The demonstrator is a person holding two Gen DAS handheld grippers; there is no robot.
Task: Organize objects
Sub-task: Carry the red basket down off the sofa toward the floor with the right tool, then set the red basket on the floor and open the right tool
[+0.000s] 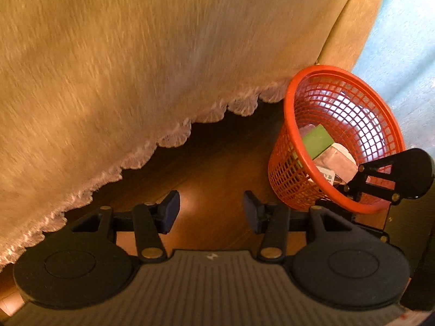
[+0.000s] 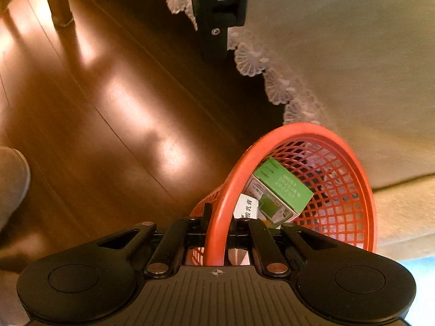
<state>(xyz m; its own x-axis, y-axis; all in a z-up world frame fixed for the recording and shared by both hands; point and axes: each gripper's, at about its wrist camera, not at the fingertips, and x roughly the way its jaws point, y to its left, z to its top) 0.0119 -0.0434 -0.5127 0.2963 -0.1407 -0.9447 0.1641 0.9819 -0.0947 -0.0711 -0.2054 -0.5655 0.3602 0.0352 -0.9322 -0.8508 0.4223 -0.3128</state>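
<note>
The right gripper [image 2: 217,225] is clamped on the near rim of the basket [image 2: 350,190], one pad outside the mesh wall and one inside, the rim running up between the jaws. In the left wrist view the same gripper [image 1: 353,182] shows at the basket's [image 1: 296,141] low edge, biting the rim there.

The basket is an orange mesh tub, tilted: its mouth faces up and toward the right camera, its axis leaning away toward the sofa [image 2: 353,68]. Whether its base touches the floor [image 2: 108,125] cannot be told.

Inside, lying against the low side, is a green box [image 2: 282,184], its long axis running slantwise from the upper left to the lower right, a printed face up. A pale box [image 2: 269,206] lies under it, and a white carton [image 2: 246,207] with black print sits nearest the clamped rim. From the left view the green box [image 1: 318,140] rests on a greyish box [image 1: 337,160].

The left gripper [image 1: 212,212] hangs just left of the basket with jaws apart and nothing between them, only bare floor [image 1: 206,168] below.

Beyond, the sofa's cover ends in a lace hem [image 1: 174,135] that hangs over the floor; the basket's far rim stands close beside that hem. Open floor stretches to the left, up to a wooden leg [image 2: 58,0] at the far edge. A shoe [image 2: 11,179] shows at the left border
</note>
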